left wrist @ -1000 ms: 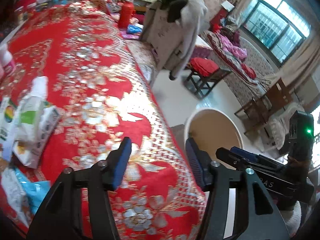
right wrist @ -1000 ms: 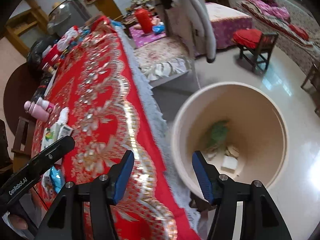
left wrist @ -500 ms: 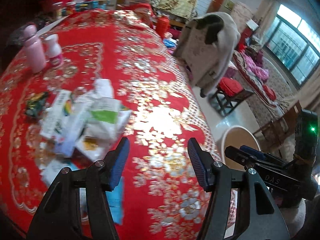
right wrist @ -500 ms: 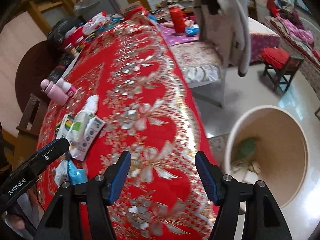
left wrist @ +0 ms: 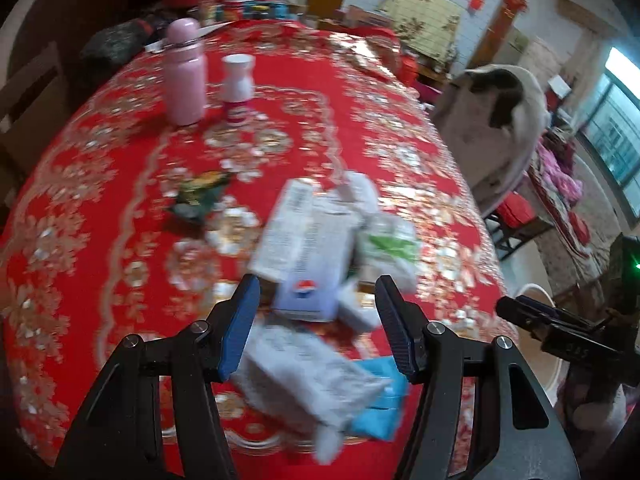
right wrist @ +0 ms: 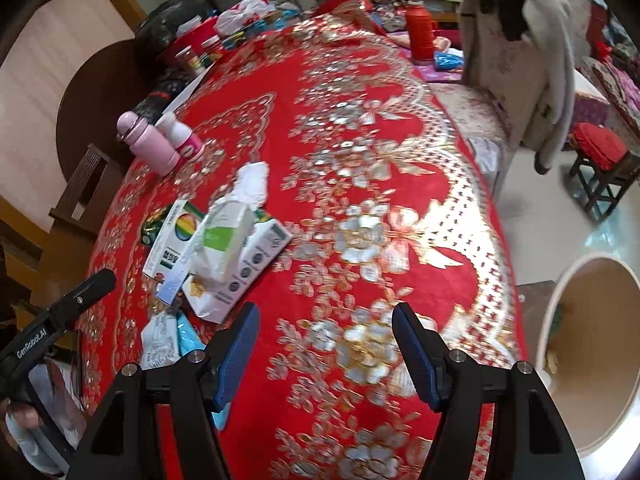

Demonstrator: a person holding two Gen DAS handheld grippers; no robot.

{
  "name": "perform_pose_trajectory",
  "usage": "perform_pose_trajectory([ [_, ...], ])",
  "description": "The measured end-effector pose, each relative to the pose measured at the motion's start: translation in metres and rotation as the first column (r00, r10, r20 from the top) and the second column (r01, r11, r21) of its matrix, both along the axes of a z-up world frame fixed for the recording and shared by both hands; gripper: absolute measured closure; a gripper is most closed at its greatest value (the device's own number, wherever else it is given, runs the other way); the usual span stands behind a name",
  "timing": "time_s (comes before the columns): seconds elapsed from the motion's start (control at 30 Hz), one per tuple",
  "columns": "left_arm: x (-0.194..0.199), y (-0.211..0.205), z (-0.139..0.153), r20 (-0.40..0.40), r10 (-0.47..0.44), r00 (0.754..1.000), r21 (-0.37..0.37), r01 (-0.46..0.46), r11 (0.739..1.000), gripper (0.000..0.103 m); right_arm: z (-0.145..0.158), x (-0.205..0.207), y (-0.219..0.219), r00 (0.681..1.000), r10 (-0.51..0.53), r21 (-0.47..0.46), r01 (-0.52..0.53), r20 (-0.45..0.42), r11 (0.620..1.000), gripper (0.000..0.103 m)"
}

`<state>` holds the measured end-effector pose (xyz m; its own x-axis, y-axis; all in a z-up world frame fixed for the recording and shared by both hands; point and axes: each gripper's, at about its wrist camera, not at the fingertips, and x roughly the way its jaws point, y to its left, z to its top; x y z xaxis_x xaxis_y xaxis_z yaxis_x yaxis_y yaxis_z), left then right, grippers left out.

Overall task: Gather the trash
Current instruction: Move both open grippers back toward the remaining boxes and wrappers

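Observation:
A pile of trash [left wrist: 308,240] lies on the red patterned tablecloth [left wrist: 100,220]: cartons, a white wrapper [left wrist: 304,376], a blue packet [left wrist: 380,404] and a green wrapper [left wrist: 200,196]. My left gripper [left wrist: 318,300] hovers open just above the pile's near side, with nothing pressed between its pads. The right wrist view has the same pile [right wrist: 216,248] to the left. There my right gripper [right wrist: 326,316] is over bare cloth, its jaws opening and empty. A beige bin [right wrist: 560,308] stands on the floor past the table's right edge, with scraps inside.
A pink bottle [left wrist: 184,76] and a white bottle [left wrist: 237,84] stand behind the pile. Clutter fills the table's far end [right wrist: 240,16]. A chair draped with a pale coat [right wrist: 520,60], a red thermos [right wrist: 420,32] and a red-cushioned stool [right wrist: 600,148] are to the right.
Both grippers have swung left, away from the bin and over the table. The trash pile now sits right before the left gripper. The right jaws stand a little wider.

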<state>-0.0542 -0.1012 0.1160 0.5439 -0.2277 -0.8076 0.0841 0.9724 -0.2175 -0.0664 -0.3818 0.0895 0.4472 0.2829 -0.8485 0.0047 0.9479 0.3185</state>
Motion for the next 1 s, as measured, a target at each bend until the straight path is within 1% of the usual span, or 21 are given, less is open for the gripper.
perform_pose_trajectory([
  [0.1, 0.003, 0.021, -0.004, -0.007, 0.032, 0.999, 0.002, -0.032, 0.999, 0.044, -0.003, 0.01, 0.014, 1.0, 0.016, 0.011, -0.016, -0.009, 1.0, 0.037],
  [0.27, 0.013, 0.045, -0.009, -0.023, 0.067, 0.997, -0.003, -0.068, 0.998, 0.044, -0.005, 0.028, 0.042, 0.999, 0.05, 0.015, -0.05, -0.016, 0.999, 0.037],
  [0.4, 0.021, 0.061, -0.015, -0.038, 0.085, 0.996, -0.01, -0.086, 0.996, 0.044, -0.01, 0.044, 0.068, 0.997, 0.079, -0.018, -0.079, -0.022, 0.997, 0.037],
  [0.5, 0.028, 0.072, -0.019, -0.05, 0.092, 0.995, -0.01, -0.092, 0.996, 0.044, -0.015, 0.056, 0.081, 0.995, 0.088, -0.025, -0.089, -0.035, 0.996, 0.037],
  [0.73, 0.047, 0.094, -0.026, -0.069, 0.098, 0.993, -0.017, -0.099, 0.995, 0.044, -0.023, 0.078, 0.109, 0.994, 0.092, -0.053, -0.096, -0.064, 0.994, 0.037],
  [0.8, 0.056, 0.099, -0.028, -0.078, 0.094, 0.992, -0.03, -0.097, 0.995, 0.044, -0.025, 0.082, 0.116, 0.993, 0.096, -0.074, -0.101, -0.071, 0.992, 0.037],
  [0.9, 0.068, 0.103, -0.033, -0.085, 0.08, 0.993, -0.037, -0.084, 0.996, 0.044, -0.032, 0.086, 0.123, 0.992, 0.085, -0.136, -0.097, -0.091, 0.986, 0.037],
  [0.97, 0.079, 0.104, -0.038, -0.095, 0.063, 0.993, -0.038, -0.066, 0.997, 0.044, -0.032, 0.088, 0.122, 0.993, 0.082, -0.144, -0.094, -0.087, 0.985, 0.038],
  [1.0, 0.085, 0.104, -0.041, -0.104, 0.054, 0.993, -0.037, -0.058, 0.998, 0.044, -0.032, 0.089, 0.12, 0.994, 0.076, -0.145, -0.088, -0.084, 0.985, 0.04],
])
